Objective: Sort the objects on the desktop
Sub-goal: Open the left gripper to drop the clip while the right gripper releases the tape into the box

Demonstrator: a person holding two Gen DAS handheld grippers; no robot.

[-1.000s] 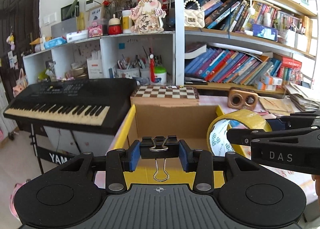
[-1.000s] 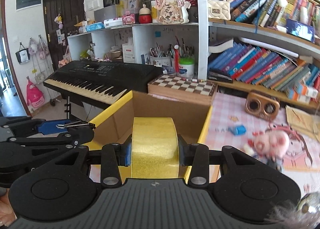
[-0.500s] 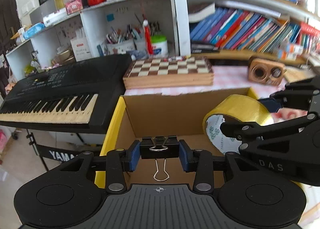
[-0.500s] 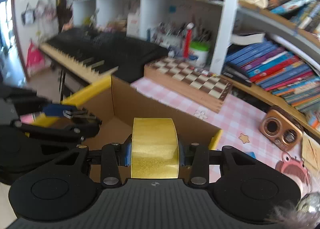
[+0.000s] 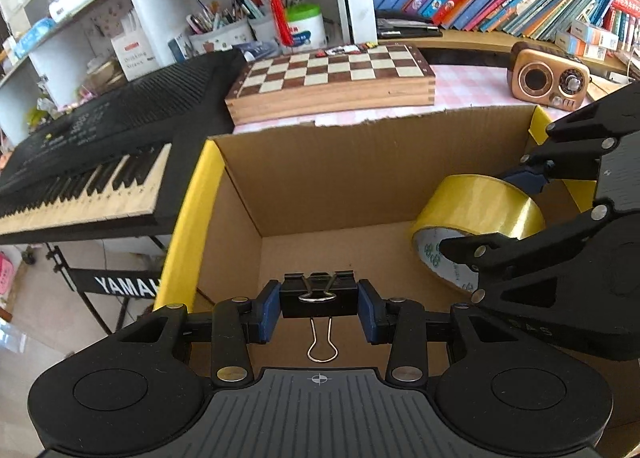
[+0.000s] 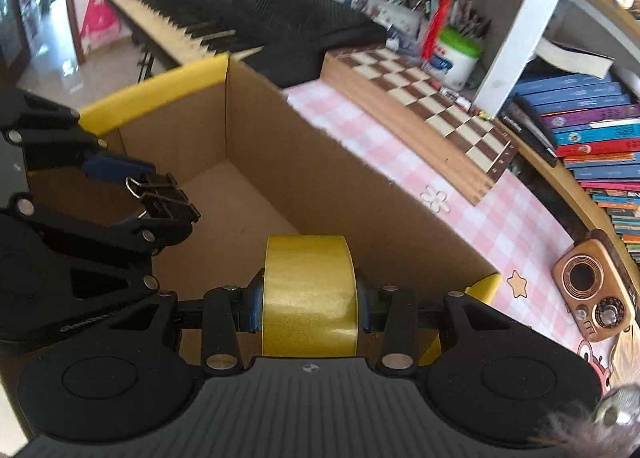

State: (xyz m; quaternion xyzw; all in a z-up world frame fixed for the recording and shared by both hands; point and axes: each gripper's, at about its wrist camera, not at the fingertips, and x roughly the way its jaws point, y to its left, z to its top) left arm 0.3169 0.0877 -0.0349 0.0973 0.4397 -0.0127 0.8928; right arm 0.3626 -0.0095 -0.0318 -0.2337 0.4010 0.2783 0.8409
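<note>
Binder clip (image 5: 319, 294) clamped between left gripper (image 5: 319, 312) pads, above box (image 5: 360, 162)

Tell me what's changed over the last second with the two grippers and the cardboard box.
Both grippers tipped downward and moved in over the cardboard box, so its bare floor now shows beneath them. The left gripper still clamps the binder clip, and the right gripper still clamps the yellow tape roll. Nothing was let go. The box, chessboard and keyboard stayed put.
</note>
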